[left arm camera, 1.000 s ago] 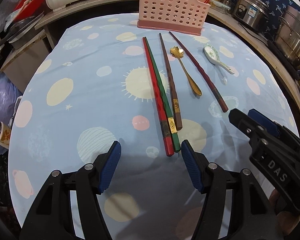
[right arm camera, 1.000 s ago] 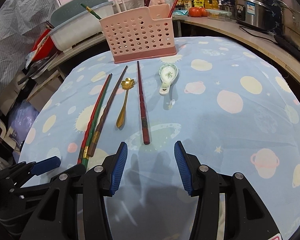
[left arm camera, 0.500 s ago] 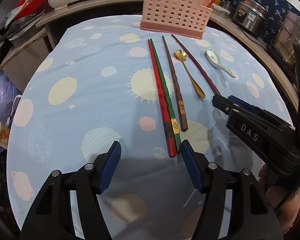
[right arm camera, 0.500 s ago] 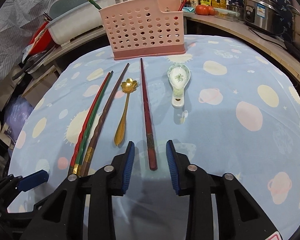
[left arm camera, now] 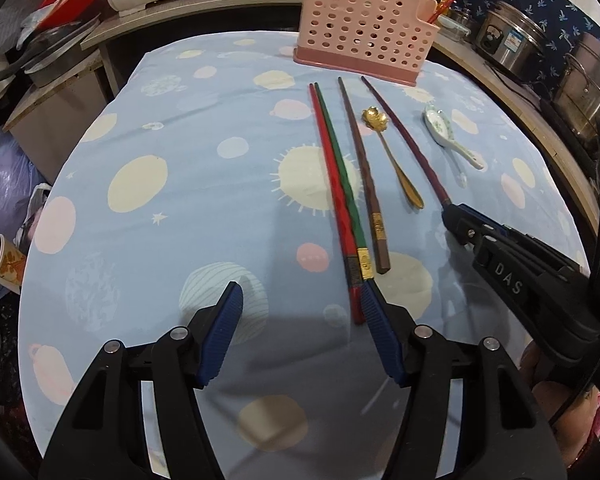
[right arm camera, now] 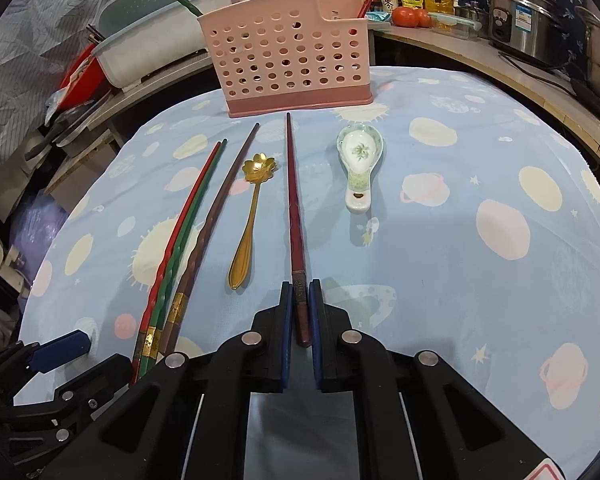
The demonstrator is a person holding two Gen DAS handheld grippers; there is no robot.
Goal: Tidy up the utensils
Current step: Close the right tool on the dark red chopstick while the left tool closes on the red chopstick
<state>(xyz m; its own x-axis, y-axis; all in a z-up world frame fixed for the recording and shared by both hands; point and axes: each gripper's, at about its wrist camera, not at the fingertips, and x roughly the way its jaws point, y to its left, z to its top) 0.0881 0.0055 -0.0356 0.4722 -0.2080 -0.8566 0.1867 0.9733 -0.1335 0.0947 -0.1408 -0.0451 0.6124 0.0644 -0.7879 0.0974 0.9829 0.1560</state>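
While the left gripper [left arm camera: 302, 326] hangs with ribbed blue pads spread wide over the cloth, empty, the right gripper [right arm camera: 301, 300] pinches the thick, banded end of a dark red chopstick [right arm camera: 294, 208]. That slim, tapering stick lies flat on the planet-print tablecloth [right arm camera: 480, 280], between a gold flower-bowled spoon [right arm camera: 249, 220] and a glazed ceramic spoon [right arm camera: 358, 164], tip near the perforated pink plastic caddy [right arm camera: 292, 60].

Both wrist views look steeply down, close over the tablecloth [left arm camera: 204, 216], sharing the pink basket [right arm camera: 292, 52].
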